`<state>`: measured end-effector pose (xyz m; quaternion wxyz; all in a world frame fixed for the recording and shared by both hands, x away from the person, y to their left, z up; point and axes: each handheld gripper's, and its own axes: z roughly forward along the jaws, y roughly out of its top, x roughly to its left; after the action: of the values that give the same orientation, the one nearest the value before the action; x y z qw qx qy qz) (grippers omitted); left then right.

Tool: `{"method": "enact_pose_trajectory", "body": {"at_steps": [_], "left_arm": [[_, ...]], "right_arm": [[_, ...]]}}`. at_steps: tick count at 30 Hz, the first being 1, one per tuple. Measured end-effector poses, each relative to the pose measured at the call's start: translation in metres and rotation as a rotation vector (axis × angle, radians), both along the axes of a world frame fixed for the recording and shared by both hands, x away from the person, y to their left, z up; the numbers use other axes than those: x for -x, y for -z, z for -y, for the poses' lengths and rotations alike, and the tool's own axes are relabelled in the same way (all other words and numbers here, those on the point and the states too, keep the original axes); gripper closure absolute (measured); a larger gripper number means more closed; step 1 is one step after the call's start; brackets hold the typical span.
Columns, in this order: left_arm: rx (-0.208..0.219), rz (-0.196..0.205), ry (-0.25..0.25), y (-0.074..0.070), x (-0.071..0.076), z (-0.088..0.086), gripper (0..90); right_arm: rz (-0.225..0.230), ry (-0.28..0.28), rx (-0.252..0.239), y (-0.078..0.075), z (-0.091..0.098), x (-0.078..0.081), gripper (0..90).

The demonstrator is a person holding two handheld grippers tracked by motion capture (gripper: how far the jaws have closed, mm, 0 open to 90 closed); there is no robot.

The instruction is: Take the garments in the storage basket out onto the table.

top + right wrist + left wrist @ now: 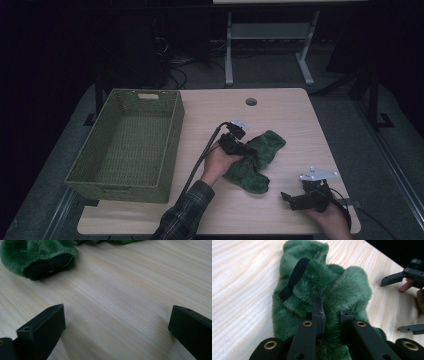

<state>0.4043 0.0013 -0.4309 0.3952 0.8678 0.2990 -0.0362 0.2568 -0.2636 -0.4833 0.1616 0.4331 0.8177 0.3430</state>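
A green plush garment [261, 155] with black trim [294, 278] lies crumpled at the middle of the wooden table [295, 115]. My left gripper [246, 150] is down on its left side, and in the left gripper view its jaws [330, 312] are shut on a raised fold of the plush. My right gripper [287, 200] rests near the table's front right corner, held by a hand, its jaws wide open over bare wood [117, 317]. One black-edged end of the garment [37, 252] lies ahead of it, untouched. From the left gripper view the right gripper [397, 305] is beyond the garment.
A green woven basket [172, 135] with nothing in it stands on the left of the table, close to my left forearm. A round cable hole [251, 102] sits near the far edge. Beyond the table are desk legs and cables on a dark floor.
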Motion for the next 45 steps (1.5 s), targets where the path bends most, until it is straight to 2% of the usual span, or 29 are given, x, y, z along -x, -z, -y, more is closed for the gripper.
{"method": "enact_pose_trajectory", "body": {"at_steps": [3,8,9,10,12,13,17,18,22,23,28,30,33,36,37,41,42,45], "left_arm": [[-0.017,0.007,0.01,0.003,-0.002,0.0,75.1],[-0.03,0.035,0.003,-0.002,0.001,-0.002,56.2],[-0.045,0.055,0.008,-0.006,0.002,-0.006,56.2],[-0.041,0.069,0.0,-0.009,0.004,-0.009,50.2],[-0.04,0.069,-0.006,-0.011,0.006,-0.012,46.6],[-0.044,0.091,-0.011,-0.016,0.009,-0.02,45.7],[-0.039,0.119,-0.021,-0.021,0.013,-0.032,44.1],[-0.039,0.133,-0.035,-0.024,0.016,-0.04,44.1],[-0.045,0.149,-0.068,-0.026,0.02,-0.052,44.9],[-0.052,0.163,-0.084,-0.025,0.022,-0.062,45.0],[-0.057,0.159,-0.114,-0.02,0.023,-0.078,44.7],[-0.055,0.152,-0.141,-0.015,0.023,-0.089,44.6],[-0.056,0.15,-0.162,-0.011,0.024,-0.096,44.6],[-0.059,0.153,-0.166,-0.008,0.025,-0.099,44.6],[-0.064,0.153,-0.157,-0.007,0.027,-0.099,44.4],[-0.071,0.163,-0.151,-0.006,0.03,-0.1,42.9],[-0.07,0.167,-0.143,-0.005,0.031,-0.101,42.3],[-0.068,0.169,-0.14,-0.003,0.032,-0.1,41.6]], "right_arm": [[0.0,0.0,0.0,0.0,0.0,0.0,0.5],[-0.001,-0.001,0.0,0.0,0.0,0.0,0.5],[0.0,-0.001,0.0,0.0,0.0,0.0,0.5],[-0.002,-0.001,0.0,0.0,0.0,0.0,0.5],[-0.002,-0.001,0.0,0.0,0.0,0.0,0.5],[-0.001,-0.002,0.0,0.0,0.0,0.0,0.5],[-0.001,-0.002,0.0,0.0,0.0,0.0,0.5],[-0.002,-0.002,0.002,0.0,0.0,0.0,0.5],[-0.001,-0.001,0.003,0.0,0.0,0.0,0.5],[-0.001,-0.001,0.002,0.0,0.0,0.0,0.5],[-0.01,-0.004,0.008,-0.001,-0.002,0.0,0.6],[-0.009,-0.006,0.011,-0.003,-0.003,0.001,4.0],[0.01,-0.017,0.016,-0.007,-0.004,0.004,6.7],[0.015,-0.029,-0.001,-0.01,-0.005,0.006,11.2],[0.031,-0.049,-0.021,-0.014,-0.008,0.008,12.9],[0.028,-0.073,-0.053,-0.017,-0.015,0.01,13.7],[0.025,-0.098,-0.07,-0.018,-0.02,0.01,14.3],[0.022,-0.116,-0.08,-0.019,-0.024,0.009,15.3]]}}
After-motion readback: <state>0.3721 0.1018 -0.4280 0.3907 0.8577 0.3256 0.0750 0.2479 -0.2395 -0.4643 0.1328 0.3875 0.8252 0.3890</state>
